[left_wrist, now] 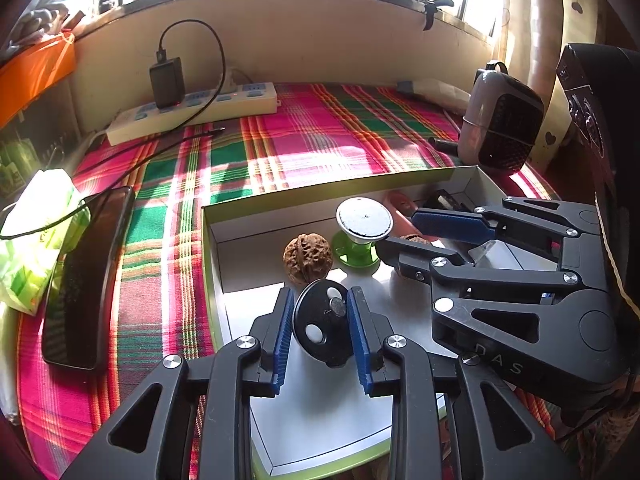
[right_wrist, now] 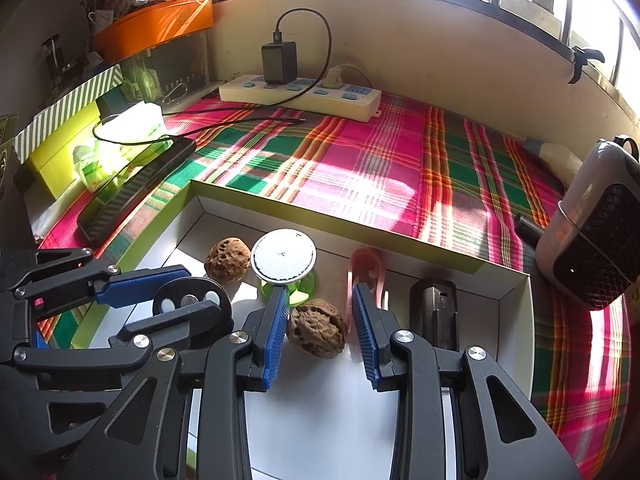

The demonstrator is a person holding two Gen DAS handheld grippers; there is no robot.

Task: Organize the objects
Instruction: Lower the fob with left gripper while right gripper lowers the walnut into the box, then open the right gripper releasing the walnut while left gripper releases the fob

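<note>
Both grippers work inside a shallow white box with a green rim, set on a plaid cloth.

Left gripper: blue pads stand against the two edges of a black disc with two white oval spots and a small metal stud; the disc is held upright between them, just above the box floor. One walnut lies just beyond it.

Right gripper: jaws partly open around a second walnut. The left pad is at or touching its side; a gap shows at the right pad. The nut rests on the box floor.

Also in the box: a green stand with a round metal-rimmed top, a pink clip, a dark block.

Outside the box: a phone, a power strip with a black charger, a small heater.

Legible writing: "DAS" moulded on the right gripper's body, seen from the left wrist. No other lettering can be read.
</note>
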